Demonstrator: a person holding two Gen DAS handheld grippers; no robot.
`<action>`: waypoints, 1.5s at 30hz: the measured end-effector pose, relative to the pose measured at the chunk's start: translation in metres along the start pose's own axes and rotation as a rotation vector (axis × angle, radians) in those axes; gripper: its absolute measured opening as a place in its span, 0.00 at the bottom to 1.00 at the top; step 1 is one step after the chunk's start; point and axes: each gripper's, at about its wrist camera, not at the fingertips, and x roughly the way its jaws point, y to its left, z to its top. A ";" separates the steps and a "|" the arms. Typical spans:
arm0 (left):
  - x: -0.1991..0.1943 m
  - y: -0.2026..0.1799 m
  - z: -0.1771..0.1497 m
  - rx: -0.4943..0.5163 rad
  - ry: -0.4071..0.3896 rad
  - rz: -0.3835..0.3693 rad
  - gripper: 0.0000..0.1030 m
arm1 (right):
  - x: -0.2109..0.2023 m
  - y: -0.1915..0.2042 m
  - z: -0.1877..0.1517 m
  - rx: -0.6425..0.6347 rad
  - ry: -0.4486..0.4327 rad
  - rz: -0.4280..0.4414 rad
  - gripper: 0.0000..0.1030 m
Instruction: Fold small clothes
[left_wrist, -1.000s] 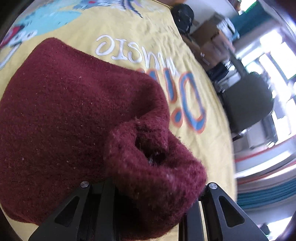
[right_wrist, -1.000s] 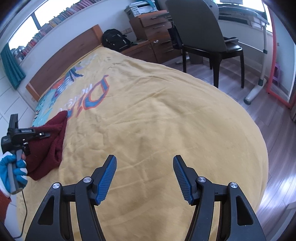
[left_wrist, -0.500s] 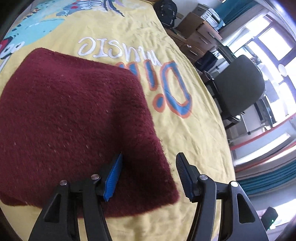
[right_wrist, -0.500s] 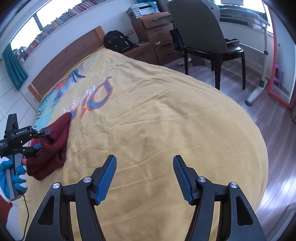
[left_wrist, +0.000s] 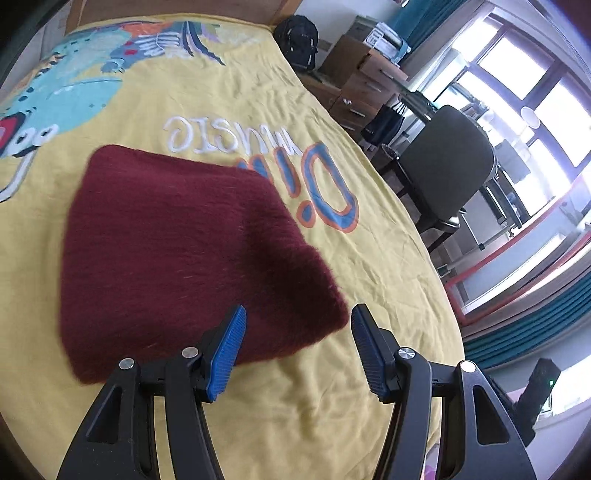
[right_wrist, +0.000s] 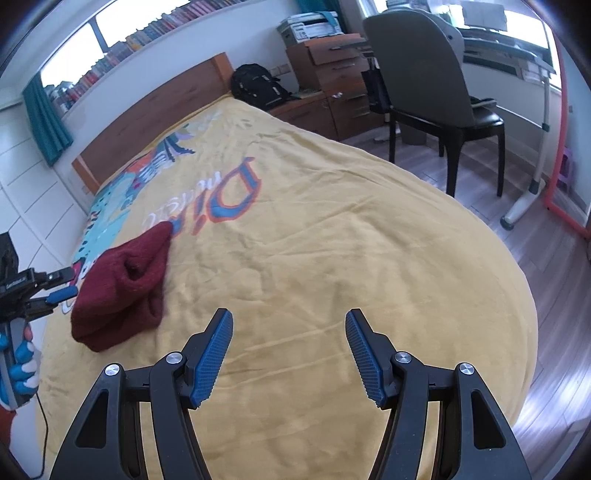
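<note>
The left gripper has just been opening; its jaws stand apart with nothing between them. The folded maroon garment lies flat on the yellow bedspread, ahead and left of its fingertips. The right gripper is spread wide and empty above bare bedspread, the garment well to its left.

bedroom | bed, headboard, desk chair, bookshelf
</note>
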 end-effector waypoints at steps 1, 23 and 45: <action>-0.007 0.004 -0.003 0.000 -0.005 0.003 0.52 | -0.002 0.007 0.000 -0.008 -0.001 0.005 0.63; -0.112 0.144 -0.039 -0.112 -0.100 0.139 0.52 | 0.067 0.216 0.016 -0.282 0.073 0.211 0.63; 0.019 0.149 -0.008 0.005 0.001 0.197 0.54 | 0.218 0.217 0.016 -0.260 0.230 0.264 0.64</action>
